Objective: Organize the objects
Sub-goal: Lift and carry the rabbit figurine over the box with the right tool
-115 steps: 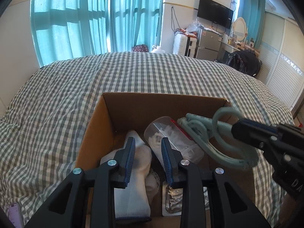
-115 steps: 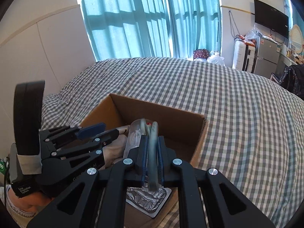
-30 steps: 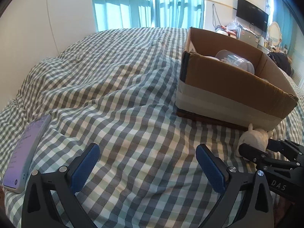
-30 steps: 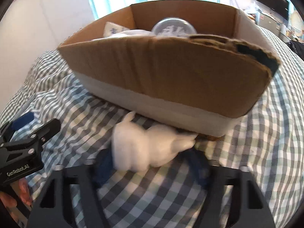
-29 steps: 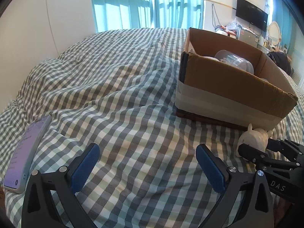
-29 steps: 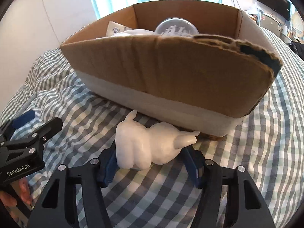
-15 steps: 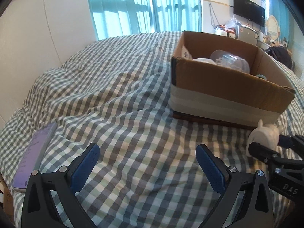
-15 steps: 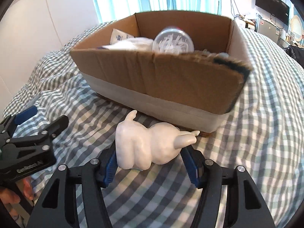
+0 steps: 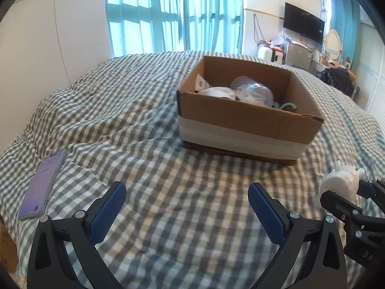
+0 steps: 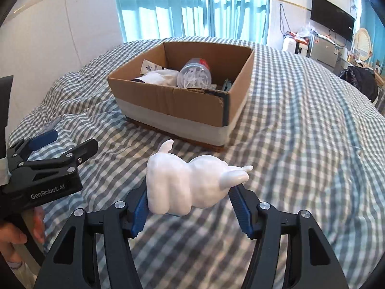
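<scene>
A white rabbit figurine (image 10: 187,187) lies sideways between the blue pads of my right gripper (image 10: 189,198), which is shut on it and holds it above the checked bedspread. In the left wrist view the same figurine (image 9: 340,183) shows at the right edge in that gripper (image 9: 344,190). My left gripper (image 9: 186,200) stands wide open with nothing between its fingers; in the right wrist view it (image 10: 65,142) sits at the left. Ahead stands an open cardboard box (image 10: 168,110) (image 9: 240,120) holding a clear plastic jar (image 10: 193,73), white cloth and other items.
A phone (image 9: 43,184) lies on the bedspread at the left edge. The checked bedspread (image 9: 168,187) spreads around the box. A hand (image 10: 14,236) holds the left gripper. Curtains, a wall television and furniture stand far behind.
Both grippers have pulled back and risen, so the box looks smaller and farther. The right gripper has lifted the figurine off the bedspread. The left gripper stays open.
</scene>
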Demonstrator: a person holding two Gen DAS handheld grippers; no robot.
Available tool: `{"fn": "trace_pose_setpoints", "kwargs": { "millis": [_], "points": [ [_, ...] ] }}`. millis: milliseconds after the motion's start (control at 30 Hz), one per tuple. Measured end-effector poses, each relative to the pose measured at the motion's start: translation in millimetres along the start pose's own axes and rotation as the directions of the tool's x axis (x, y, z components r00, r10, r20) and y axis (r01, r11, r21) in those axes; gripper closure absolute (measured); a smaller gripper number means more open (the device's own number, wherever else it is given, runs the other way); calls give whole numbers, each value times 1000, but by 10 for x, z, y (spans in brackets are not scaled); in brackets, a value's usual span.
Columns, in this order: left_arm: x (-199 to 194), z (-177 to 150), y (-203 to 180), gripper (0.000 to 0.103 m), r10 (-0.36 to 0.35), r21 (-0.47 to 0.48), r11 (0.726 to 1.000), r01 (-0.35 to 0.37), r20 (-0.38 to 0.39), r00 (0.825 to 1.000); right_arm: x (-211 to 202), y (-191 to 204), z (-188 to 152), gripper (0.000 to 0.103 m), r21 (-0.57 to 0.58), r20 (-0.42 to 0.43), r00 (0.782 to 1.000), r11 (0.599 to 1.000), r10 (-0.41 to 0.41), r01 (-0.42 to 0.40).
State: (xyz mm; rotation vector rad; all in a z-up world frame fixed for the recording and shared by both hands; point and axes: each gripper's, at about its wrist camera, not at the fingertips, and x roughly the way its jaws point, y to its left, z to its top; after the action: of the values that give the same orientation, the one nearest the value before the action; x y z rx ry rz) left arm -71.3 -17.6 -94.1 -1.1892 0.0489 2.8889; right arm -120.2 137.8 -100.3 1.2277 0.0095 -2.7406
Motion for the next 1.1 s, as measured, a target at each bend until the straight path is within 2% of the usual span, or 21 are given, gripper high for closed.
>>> {"fn": "trace_pose_setpoints", "kwargs": {
  "millis": [600, 833, 1100],
  "points": [
    [-704, 165, -110, 0, -32, 8, 999, 31, 126, 992, -931, 130, 152, 42, -40, 174, 985, 999, -16, 23],
    [-768, 478, -119, 0, -49, 18, 999, 47, 170, 984, -1100, 83, 431, 42, -53, 231, 973, 998, -12, 25],
    [-694, 982, -66, 0, -56, 16, 998, 53, 210, 976, -1097, 87, 978, 42, -94, 287, 958, 995, 0, 28]
  ]
}}
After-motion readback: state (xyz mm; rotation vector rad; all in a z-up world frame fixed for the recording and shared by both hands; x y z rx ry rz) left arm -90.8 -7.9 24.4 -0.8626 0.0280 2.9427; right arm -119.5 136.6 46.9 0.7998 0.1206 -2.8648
